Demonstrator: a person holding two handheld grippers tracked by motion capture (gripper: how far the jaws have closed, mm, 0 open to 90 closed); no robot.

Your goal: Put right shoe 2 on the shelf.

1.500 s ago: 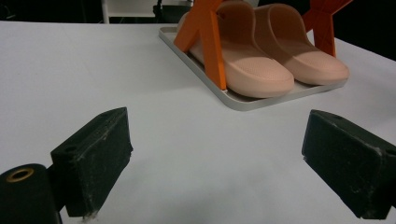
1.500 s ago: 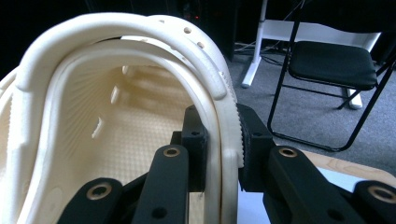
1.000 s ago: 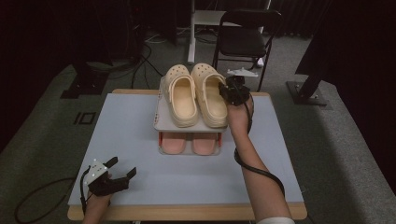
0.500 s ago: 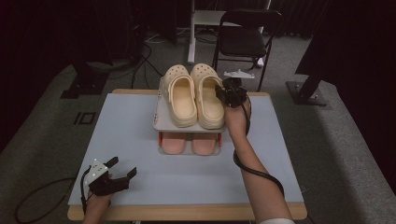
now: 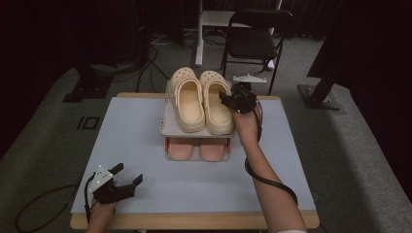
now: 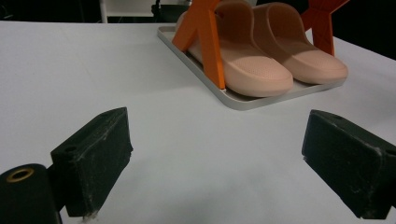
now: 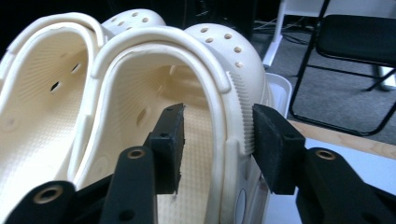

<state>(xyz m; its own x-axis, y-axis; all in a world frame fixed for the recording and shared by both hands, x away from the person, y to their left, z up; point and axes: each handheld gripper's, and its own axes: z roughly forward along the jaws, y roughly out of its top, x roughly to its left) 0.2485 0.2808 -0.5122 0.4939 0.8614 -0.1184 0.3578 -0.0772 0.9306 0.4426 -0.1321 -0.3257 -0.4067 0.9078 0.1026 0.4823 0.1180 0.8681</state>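
Two cream clogs stand side by side on the top shelf [image 5: 167, 124] of a small rack: the left clog [image 5: 187, 99] and the right clog [image 5: 214, 99]. My right gripper [image 5: 229, 98] is at the right clog's outer side. In the right gripper view the right clog's side wall [image 7: 233, 79] stands between the jaws of my right gripper [image 7: 217, 140]. Those jaws have just been opening; the inner pad [image 7: 173, 140] is clear of the wall. Pink slippers [image 5: 197, 148] lie on the lower tray [image 6: 243, 100]. My left gripper [image 5: 127, 175] rests open and holds nothing near the table's front left.
Orange legs [image 6: 210, 42] carry the rack's top shelf over the pink slippers [image 6: 252, 60]. A black folding chair [image 5: 255, 41] and a white stand [image 5: 199, 29] are beyond the table's far edge. The pale table top [image 5: 136, 131] lies bare around the rack.
The right gripper's jaws have spread apart at the right clog's side wall. Both hands and the clogs have stayed where they were.
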